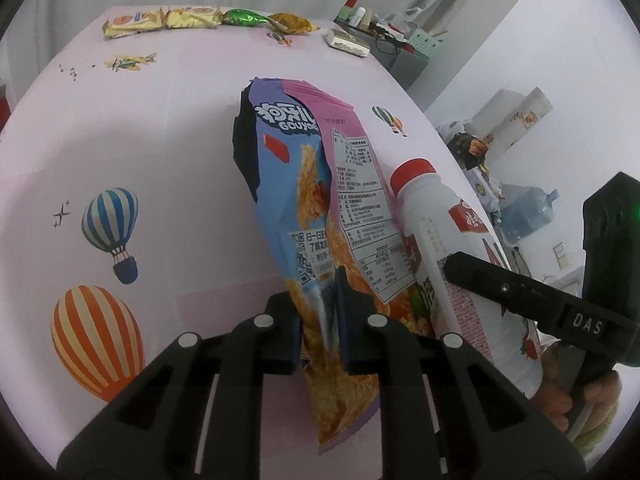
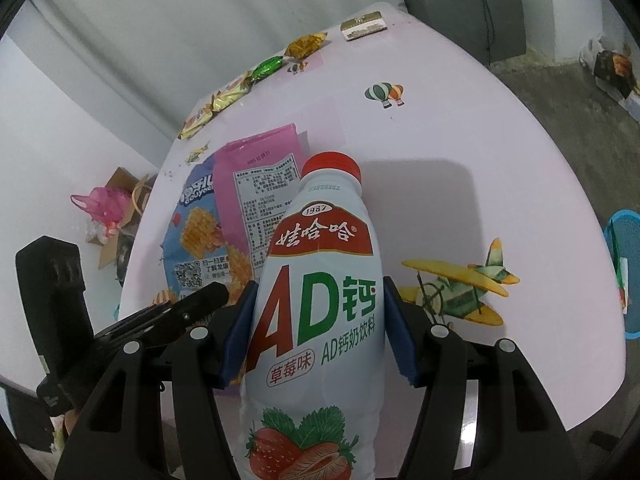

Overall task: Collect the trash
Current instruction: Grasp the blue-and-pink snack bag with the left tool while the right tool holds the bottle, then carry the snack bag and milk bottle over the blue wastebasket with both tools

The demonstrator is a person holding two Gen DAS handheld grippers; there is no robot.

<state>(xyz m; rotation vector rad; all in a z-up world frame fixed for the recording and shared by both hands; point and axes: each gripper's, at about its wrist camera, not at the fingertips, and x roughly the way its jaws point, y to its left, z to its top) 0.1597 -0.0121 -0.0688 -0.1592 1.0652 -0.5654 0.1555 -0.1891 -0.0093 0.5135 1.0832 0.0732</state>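
Pink-topped bench (image 1: 168,152) is holding wrappers (image 1: 160,22) beyond the snack bag (image 1: 304,208), uncollected; left tool (image 1: 320,320) is pinching that bag, right tool (image 2: 316,332) is clamping the bottle (image 2: 320,300) beside it.

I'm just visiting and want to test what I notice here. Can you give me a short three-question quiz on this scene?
1. True or false: the left gripper is clamped on the snack bag.
2. What colour is the cap of the bottle in the right gripper? A) green B) red C) blue
3. What is printed on the tablecloth just right of the bottle: a balloon or a plane?

Key
1. True: its pads pinch the bag's lower part.
2. B, red.
3. A plane, yellow and green.
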